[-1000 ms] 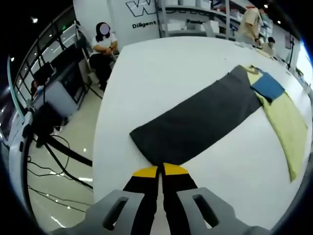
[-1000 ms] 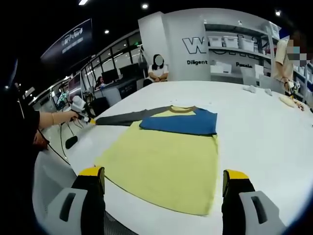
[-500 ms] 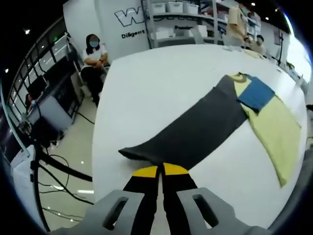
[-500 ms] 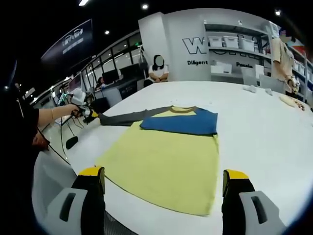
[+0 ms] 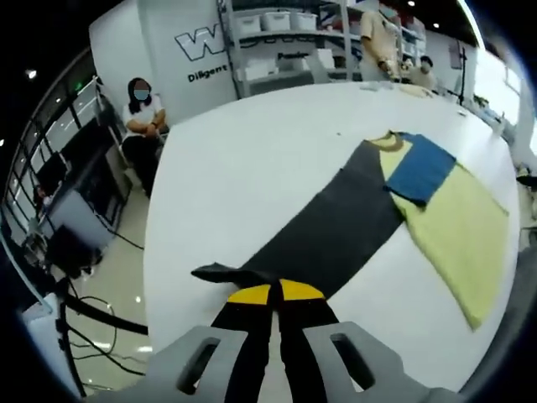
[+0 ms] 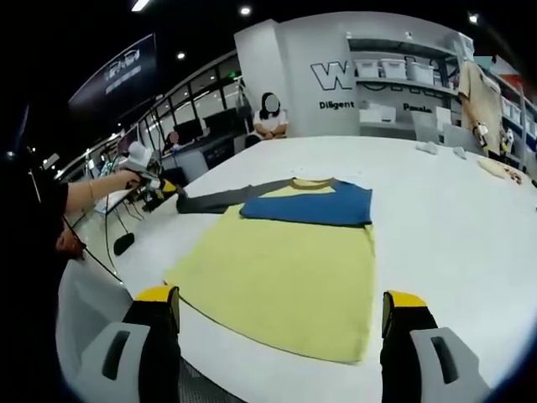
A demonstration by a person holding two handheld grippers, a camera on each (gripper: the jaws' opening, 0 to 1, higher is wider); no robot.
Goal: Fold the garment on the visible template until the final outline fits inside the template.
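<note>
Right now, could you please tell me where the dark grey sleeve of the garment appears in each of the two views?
Left gripper view: the dark grey sleeve runs diagonally through the centre, its cuff pinched in the left gripper.
Right gripper view: the sleeve lies left of centre, reaching to the left gripper.
Shared landmark: the blue folded part beside the sleeve.

1 seated person (image 5: 141, 117) is sitting beyond the bench's far edge; storage bins (image 6: 394, 71) are lining wall shelves.
</note>
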